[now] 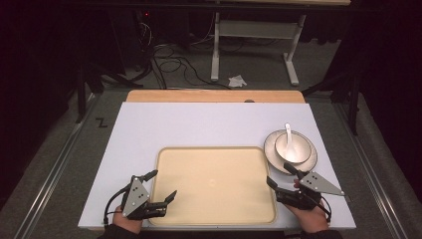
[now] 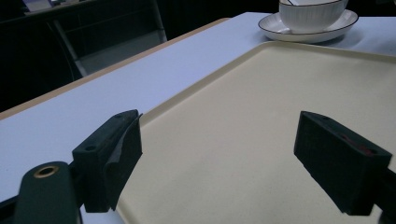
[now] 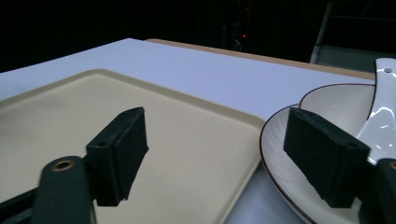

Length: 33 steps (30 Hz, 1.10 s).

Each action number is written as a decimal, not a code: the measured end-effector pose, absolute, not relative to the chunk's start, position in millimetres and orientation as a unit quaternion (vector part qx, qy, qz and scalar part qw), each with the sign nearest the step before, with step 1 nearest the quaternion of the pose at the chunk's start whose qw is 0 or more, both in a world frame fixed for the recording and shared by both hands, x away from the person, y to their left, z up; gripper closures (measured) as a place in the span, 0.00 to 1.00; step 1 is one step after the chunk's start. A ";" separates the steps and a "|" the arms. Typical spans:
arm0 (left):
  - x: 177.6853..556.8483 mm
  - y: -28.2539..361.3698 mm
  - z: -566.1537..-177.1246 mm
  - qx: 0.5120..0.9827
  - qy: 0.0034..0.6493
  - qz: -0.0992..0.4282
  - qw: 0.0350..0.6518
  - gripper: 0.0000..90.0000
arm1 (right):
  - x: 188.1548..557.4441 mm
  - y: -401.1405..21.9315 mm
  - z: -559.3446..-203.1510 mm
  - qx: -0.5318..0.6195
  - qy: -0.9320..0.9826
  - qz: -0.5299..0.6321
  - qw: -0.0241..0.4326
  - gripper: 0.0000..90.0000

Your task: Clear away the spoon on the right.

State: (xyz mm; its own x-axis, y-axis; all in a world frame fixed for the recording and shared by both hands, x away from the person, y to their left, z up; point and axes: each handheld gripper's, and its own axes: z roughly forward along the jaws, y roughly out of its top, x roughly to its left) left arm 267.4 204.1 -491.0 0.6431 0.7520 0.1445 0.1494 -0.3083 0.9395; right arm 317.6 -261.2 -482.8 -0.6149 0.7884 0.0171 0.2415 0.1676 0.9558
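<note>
Step in hand, as judged: approach to the plate (image 1: 291,149), which sits on the tabletop (image 1: 199,124) touching the tray (image 1: 214,184) and carries bowl (image 1: 293,148) and spoon (image 1: 289,137). Right tool (image 1: 284,174) partly open, empty, straddling the plate rim. Left tool (image 1: 160,186) wide open, empty, over the tray's left edge. Next: grip the rim. Tray bare.

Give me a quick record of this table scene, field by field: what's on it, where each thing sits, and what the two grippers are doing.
surface: white table
tray: empty beige tray, near edge, centre
plate: white dark-rimmed plate, just right of the tray's far right corner
bowl: white bowl standing on the plate
spoon: white ceramic spoon resting in the bowl
left gripper: open, over the tray's near left corner, holding nothing
right gripper: open, at the tray's right edge by the plate's near rim, nothing gripped
</note>
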 end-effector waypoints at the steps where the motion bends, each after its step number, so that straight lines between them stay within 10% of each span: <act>1: 267.6 203.8 -491.1 0.753 0.299 0.296 0.506 0.18 | 317.2 -263.4 -481.5 0.360 0.719 0.537 0.255 0.40; 18: 266.5 205.3 -489.8 0.747 0.299 0.294 0.515 0.18 | 362.0 -276.9 -441.2 0.407 0.729 0.473 0.282 0.99; 33: 265.8 207.1 -489.4 0.744 0.303 0.294 0.518 0.18 | 438.7 -276.1 -433.4 0.476 0.740 0.376 0.291 1.00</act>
